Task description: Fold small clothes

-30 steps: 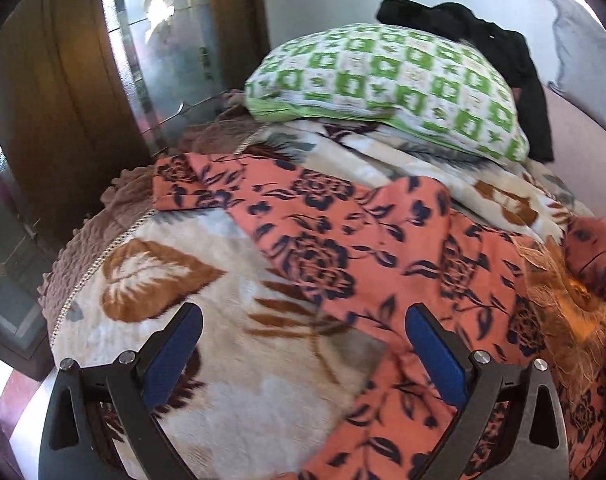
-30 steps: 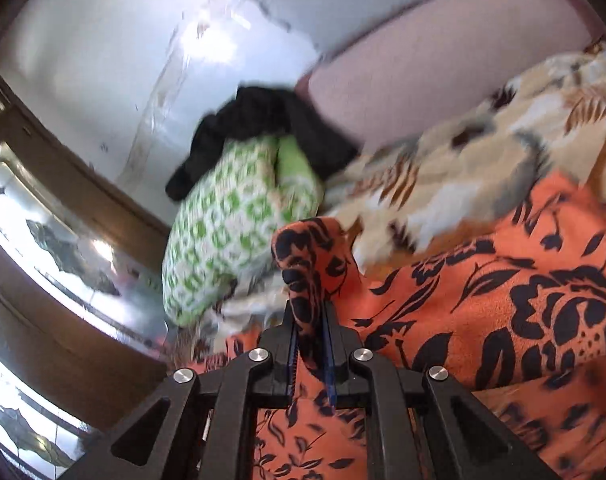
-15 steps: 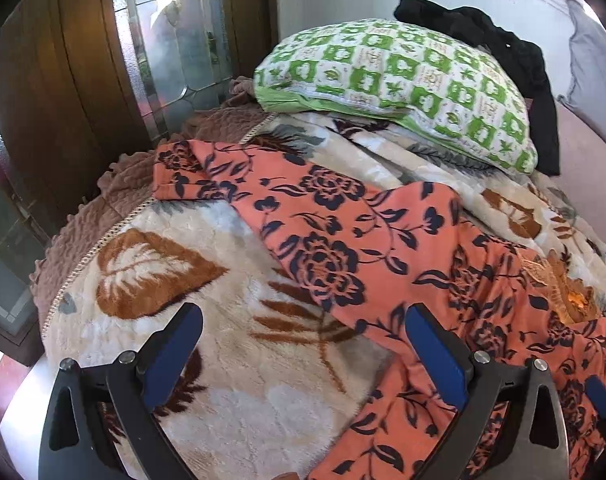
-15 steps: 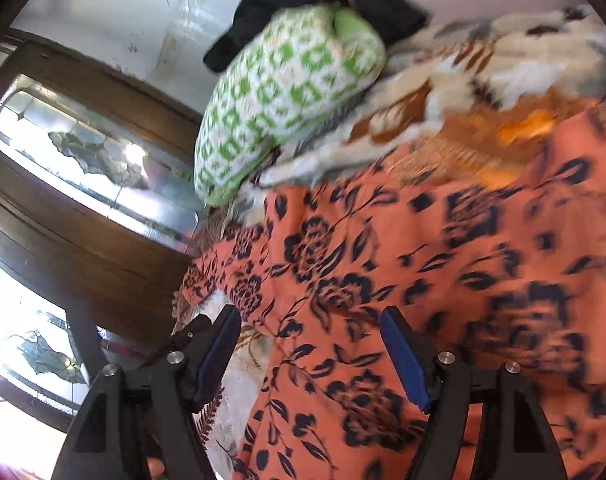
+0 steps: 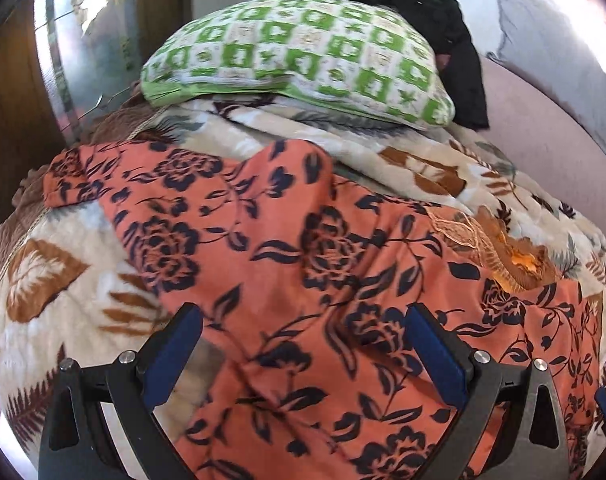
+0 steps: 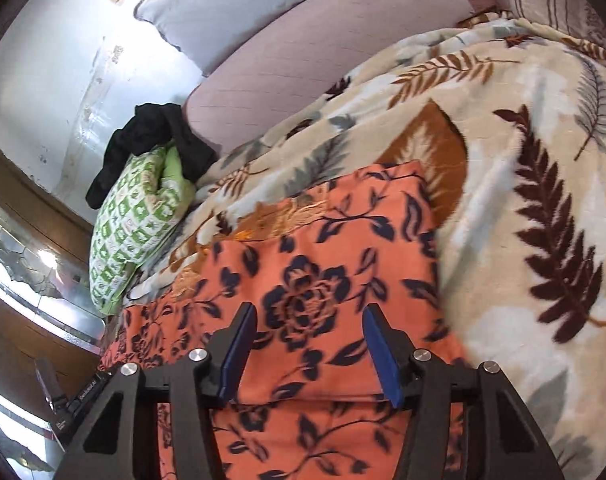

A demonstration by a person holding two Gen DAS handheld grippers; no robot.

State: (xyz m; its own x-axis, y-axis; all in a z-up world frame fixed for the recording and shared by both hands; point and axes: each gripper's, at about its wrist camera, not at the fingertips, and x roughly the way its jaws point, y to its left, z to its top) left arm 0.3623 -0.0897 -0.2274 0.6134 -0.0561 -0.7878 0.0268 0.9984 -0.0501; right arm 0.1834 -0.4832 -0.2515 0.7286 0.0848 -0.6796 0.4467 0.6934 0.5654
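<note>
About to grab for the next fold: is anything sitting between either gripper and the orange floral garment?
Nothing visible is. The left gripper and right gripper both hang with jaws open directly over the orange, dark-flowered garment, which lies spread on the cream leaf-print blanket. The green-and-white checked pillow sits beyond it, clear of both.

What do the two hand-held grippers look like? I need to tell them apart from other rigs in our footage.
Both look alike: the left hand-held gripper and the right hand-held gripper each have two matte black angular fingers with cut-out openings, silver round bolt heads at the joints, and flat blue pads inside the tips. No cables or sleeves show.
</note>
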